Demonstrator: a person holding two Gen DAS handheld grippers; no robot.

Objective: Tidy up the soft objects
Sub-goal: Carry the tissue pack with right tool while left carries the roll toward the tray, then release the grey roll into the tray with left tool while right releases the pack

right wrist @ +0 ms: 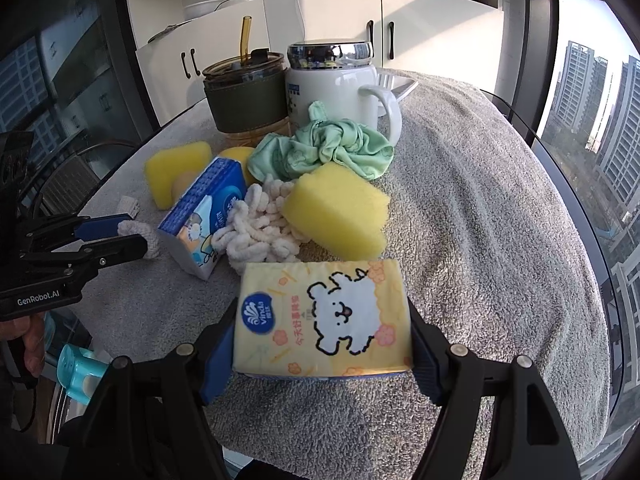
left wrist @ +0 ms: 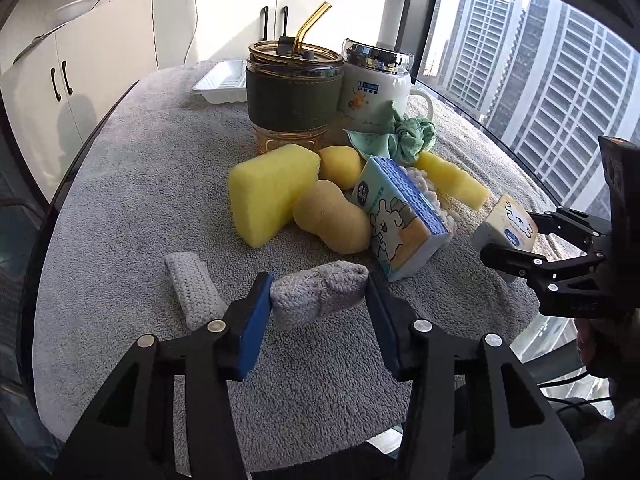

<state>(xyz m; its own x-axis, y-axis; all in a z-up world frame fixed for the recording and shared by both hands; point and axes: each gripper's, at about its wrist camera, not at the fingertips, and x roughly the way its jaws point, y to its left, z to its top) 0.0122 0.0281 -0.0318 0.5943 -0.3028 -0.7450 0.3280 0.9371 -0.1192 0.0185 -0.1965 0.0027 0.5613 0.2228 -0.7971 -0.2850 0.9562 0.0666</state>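
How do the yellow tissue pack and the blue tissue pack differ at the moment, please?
The yellow tissue pack is clamped in the right gripper; the blue tissue pack rests tilted on the towel, leaning into the pile. The yellow one faces up; the blue shows an edge. Both carry a cartoon bear.

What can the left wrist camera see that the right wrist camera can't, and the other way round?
Only the left: the peanut-shaped sponge in full. Only the right: a turquoise plastic item below the table edge. Both: the blue tissue pack, green cloth, white mug, the left claw around a grey knitted roll, and the right claw gripping the yellow tissue pack.
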